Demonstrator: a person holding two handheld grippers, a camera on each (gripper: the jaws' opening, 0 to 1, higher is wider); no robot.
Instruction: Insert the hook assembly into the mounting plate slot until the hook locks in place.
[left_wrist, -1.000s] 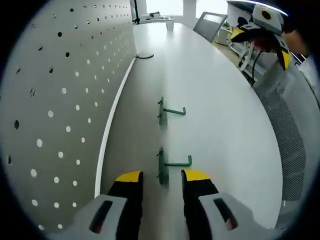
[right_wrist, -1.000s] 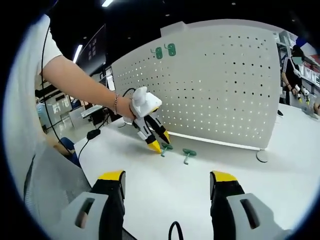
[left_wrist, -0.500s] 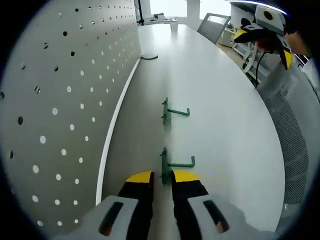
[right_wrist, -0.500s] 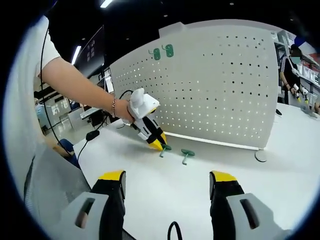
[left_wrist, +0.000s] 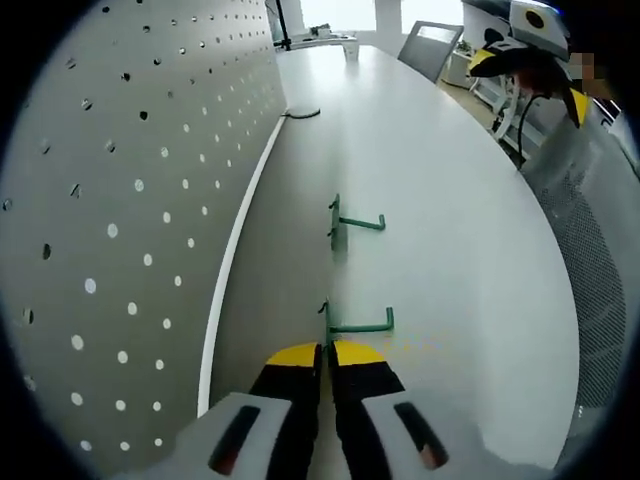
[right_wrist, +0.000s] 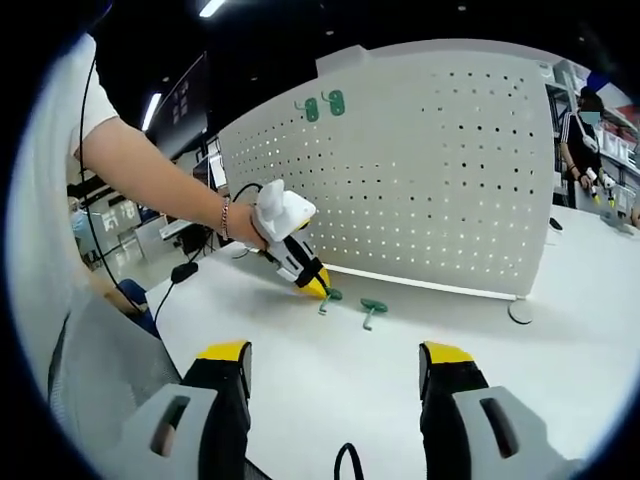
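Note:
Two green hooks lie on the white table in front of the pegboard (left_wrist: 120, 200). In the left gripper view my left gripper (left_wrist: 326, 350) is shut on the back plate of the near green hook (left_wrist: 360, 324), whose arm points right. The second green hook (left_wrist: 352, 221) lies farther along the table. The right gripper view has my left gripper (right_wrist: 318, 288) pressed down at the near hook (right_wrist: 328, 297), with the second hook (right_wrist: 372, 308) just right of it. My right gripper (right_wrist: 335, 370) hangs open above the table, well back from both. The pegboard (right_wrist: 430, 180) stands upright behind them.
Two green pieces (right_wrist: 322, 104) hang high on the pegboard's upper left. A round foot (right_wrist: 520, 312) sits at its right end. A black cable loop (right_wrist: 348, 462) lies by my right jaws. A mesh chair back (right_wrist: 100, 370) is at the left, a person (right_wrist: 585, 140) far right.
My left gripper's jaws went from wide apart to shut around the near hook's plate. The right gripper has stayed open and nearly still.

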